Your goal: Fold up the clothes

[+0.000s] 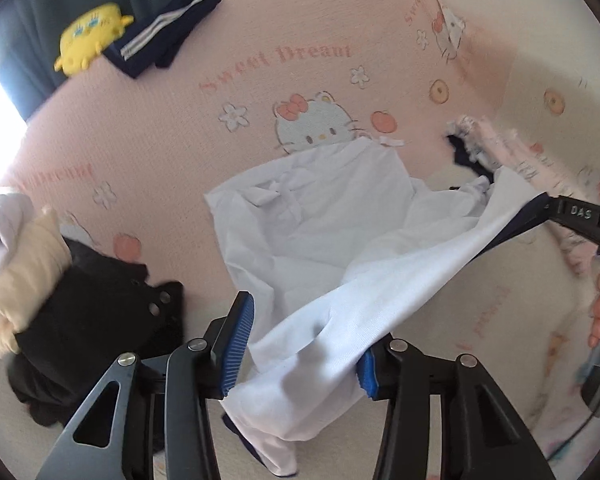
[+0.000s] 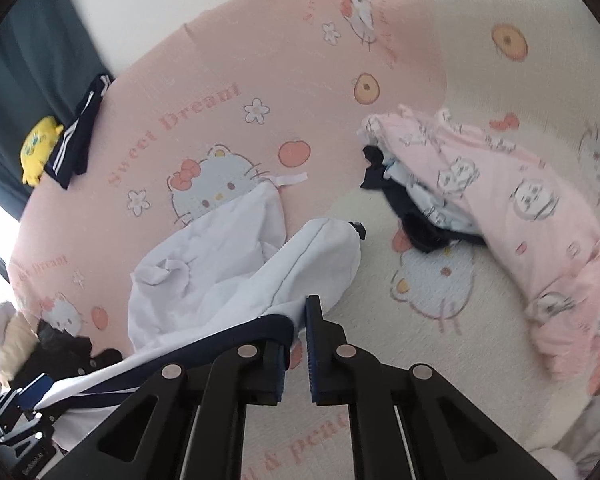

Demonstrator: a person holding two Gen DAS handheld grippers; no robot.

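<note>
My 2 claws held a white garment (image 1: 320,216) stretched above the bed (image 1: 220,128), its far end lying crumpled on the pink cat-print sheet. My left claw (image 1: 300,344) was clamped on bunched white cloth. My right claw (image 2: 296,344) seemed to pinch the navy-trimmed edge, though blur made that uncertain. A yellow plush (image 1: 90,38) and folded navy clothes (image 1: 168,28) sat by the dark curtain (image 1: 60,4); a pink pile (image 2: 520,200) lay beside me.
</note>
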